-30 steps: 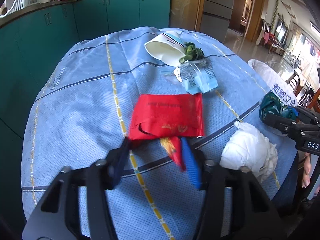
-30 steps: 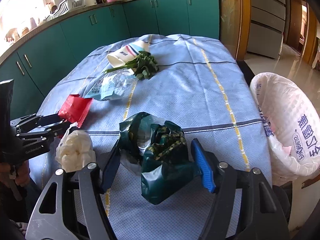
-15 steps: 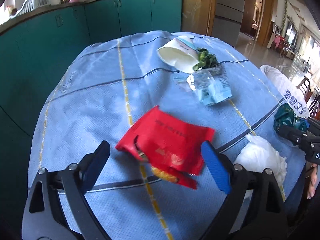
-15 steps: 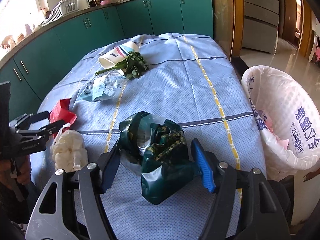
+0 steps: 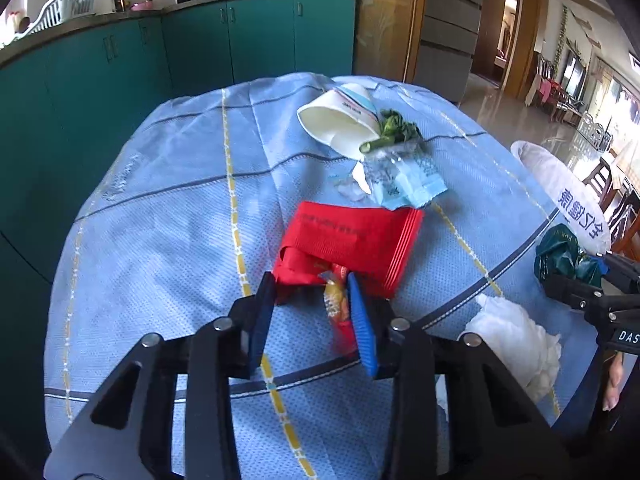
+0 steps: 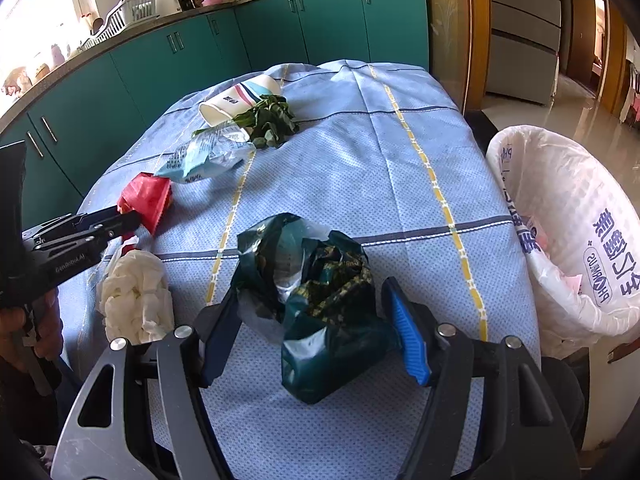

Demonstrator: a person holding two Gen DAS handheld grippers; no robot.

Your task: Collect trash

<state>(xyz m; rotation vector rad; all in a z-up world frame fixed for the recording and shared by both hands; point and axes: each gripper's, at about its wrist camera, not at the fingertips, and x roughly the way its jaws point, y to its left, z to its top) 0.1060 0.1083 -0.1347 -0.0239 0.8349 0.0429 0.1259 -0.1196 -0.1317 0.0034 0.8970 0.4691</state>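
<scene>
A blue checked tablecloth (image 6: 400, 168) covers the table, and just off its right edge stands a round bin lined with a white printed plastic bag (image 6: 568, 248). On the cloth's near end the right gripper (image 6: 312, 320) clenches a crumpled dark green plastic bag (image 6: 320, 300) between its pads. Left of that bag, beyond a wad of white tissue (image 6: 136, 300), the left gripper (image 5: 314, 300) has just been closing on the torn near edge of a flat red foil wrapper (image 5: 352, 240), which lies on the cloth.

R gripper (image 6: 312, 316) clamps green bag (image 6: 320, 300); lined bin (image 6: 568, 224) at table's right.
</scene>
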